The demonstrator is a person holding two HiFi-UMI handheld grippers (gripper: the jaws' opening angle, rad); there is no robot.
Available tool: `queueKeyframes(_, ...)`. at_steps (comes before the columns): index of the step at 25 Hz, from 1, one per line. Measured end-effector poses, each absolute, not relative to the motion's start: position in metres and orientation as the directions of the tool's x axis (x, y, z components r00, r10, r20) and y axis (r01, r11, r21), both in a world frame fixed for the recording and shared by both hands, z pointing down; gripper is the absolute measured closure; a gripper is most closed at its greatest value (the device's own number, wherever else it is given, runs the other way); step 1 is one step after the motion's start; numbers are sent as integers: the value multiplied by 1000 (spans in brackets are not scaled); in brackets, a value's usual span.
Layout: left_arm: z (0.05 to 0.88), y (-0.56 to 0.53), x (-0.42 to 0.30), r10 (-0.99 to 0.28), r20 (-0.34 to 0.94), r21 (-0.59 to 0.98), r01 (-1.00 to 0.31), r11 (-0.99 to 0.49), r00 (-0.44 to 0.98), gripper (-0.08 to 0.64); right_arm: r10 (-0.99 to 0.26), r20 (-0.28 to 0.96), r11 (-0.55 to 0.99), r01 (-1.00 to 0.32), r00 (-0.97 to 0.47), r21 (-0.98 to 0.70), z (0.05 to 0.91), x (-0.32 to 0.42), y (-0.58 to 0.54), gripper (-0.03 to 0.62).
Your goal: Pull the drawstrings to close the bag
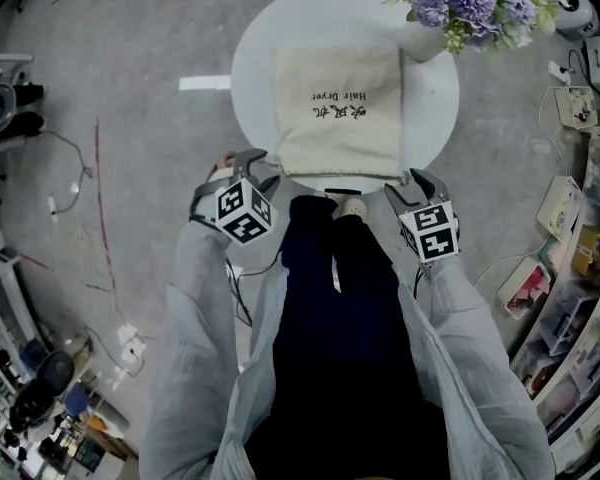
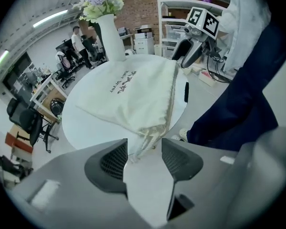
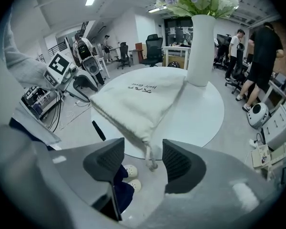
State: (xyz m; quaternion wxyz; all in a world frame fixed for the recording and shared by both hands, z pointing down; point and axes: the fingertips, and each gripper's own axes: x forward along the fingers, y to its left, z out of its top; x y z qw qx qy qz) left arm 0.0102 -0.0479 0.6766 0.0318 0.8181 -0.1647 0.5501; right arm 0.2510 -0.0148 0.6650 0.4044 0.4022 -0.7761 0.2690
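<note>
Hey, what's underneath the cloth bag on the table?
The bag lies flat on the round white table, and tabletop shows beside it. Anything beneath the cloth, or inside the bag, is covered and cannot be seen.

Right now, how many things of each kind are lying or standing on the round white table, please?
Cloth bag: 1
Vase with flowers: 1
Small black bar: 1
Total: 3
</note>
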Motion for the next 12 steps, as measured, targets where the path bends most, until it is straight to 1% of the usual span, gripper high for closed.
queueKeyframes(6, 683, -48, 15, -224, 916, -139, -261, -955, 333, 353, -388, 867, 539, -840, -312, -61, 673, 249, -11, 370)
queueKeyframes(9, 685, -42, 16, -209, 921, -124, -263, -957, 327, 402, -399, 870, 545, -838, -289, -28, 677, 249, -13, 397)
queueKeyframes(11, 686, -37, 19, -203, 923, -118, -261, -958, 326, 456, -399, 874, 535, -845, -278, -25, 677, 250, -12, 399)
queueKeyframes(12, 687, -36, 19, -205, 924, -121, -262, -957, 323, 466, -395, 876, 530, -848, -276, -28, 677, 249, -11, 402)
